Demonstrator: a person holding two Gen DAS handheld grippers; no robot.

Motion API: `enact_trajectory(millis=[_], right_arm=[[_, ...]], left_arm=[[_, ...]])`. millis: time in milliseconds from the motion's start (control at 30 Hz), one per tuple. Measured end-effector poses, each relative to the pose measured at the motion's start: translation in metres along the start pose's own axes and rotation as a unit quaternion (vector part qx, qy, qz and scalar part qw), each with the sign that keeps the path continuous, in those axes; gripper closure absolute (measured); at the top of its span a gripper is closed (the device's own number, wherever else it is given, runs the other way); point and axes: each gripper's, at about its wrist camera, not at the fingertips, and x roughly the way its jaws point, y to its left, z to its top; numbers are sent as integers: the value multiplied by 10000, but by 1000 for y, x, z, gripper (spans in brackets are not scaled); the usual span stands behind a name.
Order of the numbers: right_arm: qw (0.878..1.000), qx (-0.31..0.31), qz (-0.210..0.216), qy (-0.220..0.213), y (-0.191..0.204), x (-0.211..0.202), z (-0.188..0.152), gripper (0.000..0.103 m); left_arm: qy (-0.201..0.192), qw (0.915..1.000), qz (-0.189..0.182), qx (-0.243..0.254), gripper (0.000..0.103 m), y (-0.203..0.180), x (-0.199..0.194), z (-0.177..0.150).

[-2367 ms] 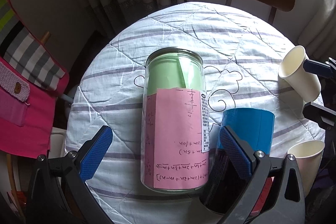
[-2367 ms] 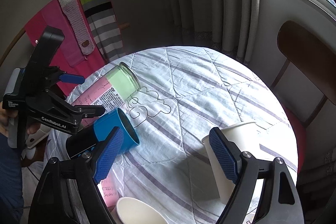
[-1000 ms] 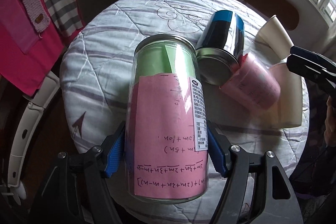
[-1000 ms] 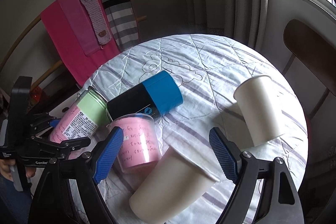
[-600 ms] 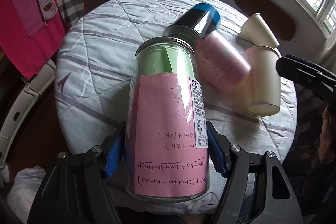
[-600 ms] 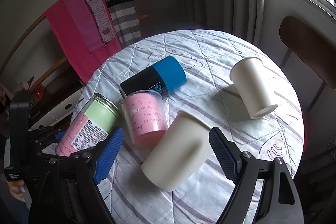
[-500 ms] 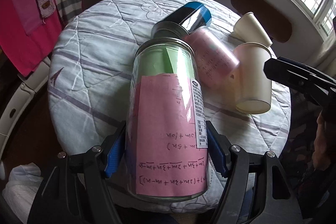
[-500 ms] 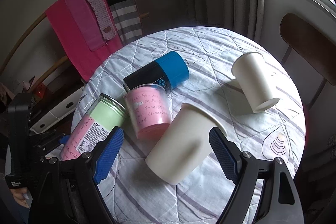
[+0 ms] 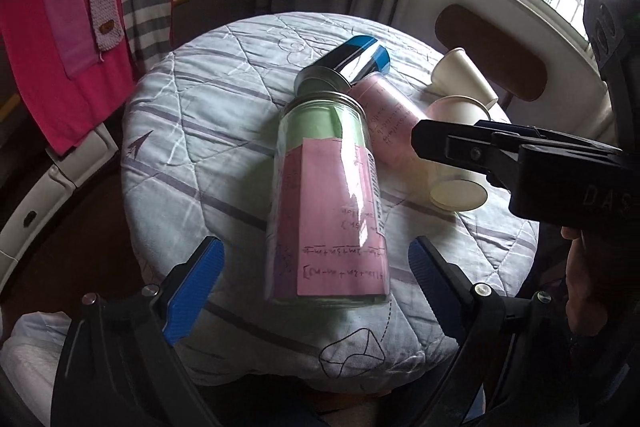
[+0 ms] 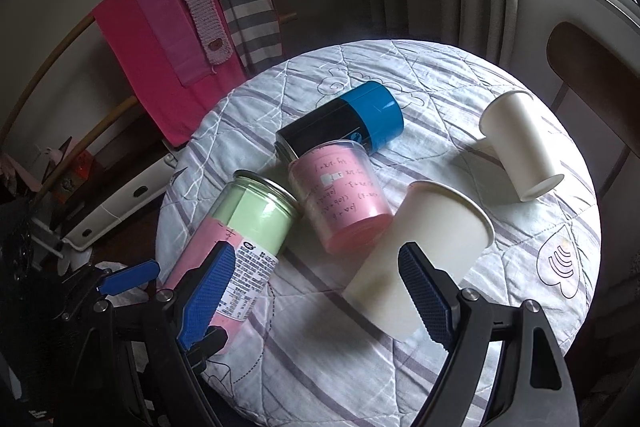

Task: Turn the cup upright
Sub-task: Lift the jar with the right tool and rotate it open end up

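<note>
A clear jar with green and pink paper [image 9: 328, 203] stands on the round quilted table [image 9: 192, 155], also in the right wrist view [image 10: 236, 239]. My left gripper [image 9: 316, 287] is open, its pads apart on either side of the jar's base, not touching it. A pink plastic cup [image 10: 340, 199], a blue-and-black tin [image 10: 348, 127] and two white paper cups [image 10: 416, 259] [image 10: 520, 147] stand upside down. My right gripper [image 10: 320, 291] is open and empty above the nearer white cup.
A chair [image 10: 592, 79] stands behind the table by the window. Pink and striped cloths [image 10: 188, 27] hang on a rack at the left. The table [image 10: 560, 267] edge drops off close to both grippers.
My left gripper has opened and let go of the jar, which now stands on the table. The right gripper has moved in over the nearer white cup.
</note>
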Motion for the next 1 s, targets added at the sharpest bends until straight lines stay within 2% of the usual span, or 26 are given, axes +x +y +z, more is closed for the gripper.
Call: enact_trajectory(millis=[200,300,367,467,633,733,867,1000], right_arm=[[9996,42,151,236,24,10,5,18],[9988,164,201,423,34,21,8,18],[9976,311,239,569,38,29,11,18],[9954,602,13,743,37,40,13,18],[9879,1153,151,1028,26,55,14,18],[9864,1236,132,1079,25,59,15,18],[9824,1379,250,1232,23,68,17,18],[9819,1359,273,1292,25,76,22,18]], left_arm=[[-204,9997,6,-111,5,19,-13,-13],[-210,9995,-183,-165,5,29,-17,-19],[-240,9995,-184,-105,5,32,-19,-22],[-258,9994,-245,-34,5,35,-20,-25],[-229,9993,-288,99,5,37,-17,-26],[-193,9989,-419,50,5,41,-14,-26],[-153,9992,-350,134,5,41,-10,-26],[-133,9987,-470,130,5,41,-9,-26]])
